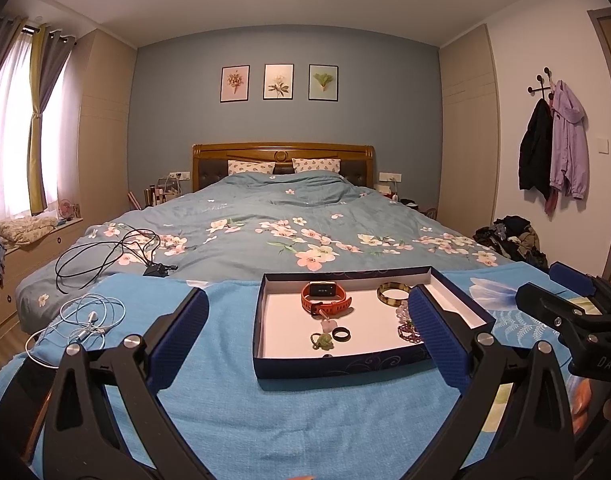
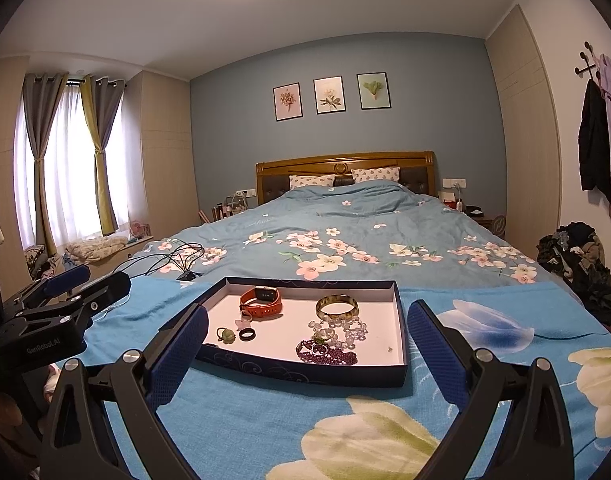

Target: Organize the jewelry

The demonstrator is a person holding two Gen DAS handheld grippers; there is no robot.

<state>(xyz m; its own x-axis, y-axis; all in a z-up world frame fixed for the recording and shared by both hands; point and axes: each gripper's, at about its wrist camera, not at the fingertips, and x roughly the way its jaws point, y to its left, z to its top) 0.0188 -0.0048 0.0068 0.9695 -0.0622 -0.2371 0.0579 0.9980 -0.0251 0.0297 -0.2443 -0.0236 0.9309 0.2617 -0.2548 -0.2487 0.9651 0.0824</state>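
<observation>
On the bright blue floral cloth (image 2: pixel 265 420) at the foot of the bed sits a shallow navy cardboard tray with a white floor (image 2: pixel 305 372). All the jewelry in sight lies inside it: an orange-strapped smartwatch (image 2: pixel 261 300), an amber mottled bangle (image 2: pixel 337 307), clear bead strands (image 2: pixel 341 330), purple bead strands (image 2: pixel 327 354), a black ring (image 2: pixel 247 334) and a small green pendant (image 2: pixel 226 335). The left gripper (image 1: pixel 307 320) and right gripper (image 2: pixel 305 334) both hover before the tray, tongs spread wide, holding nothing. This fits either sorting within the tray or a finished gathering. Any pick among the tangled beads wants one strand pinched alone.
</observation>
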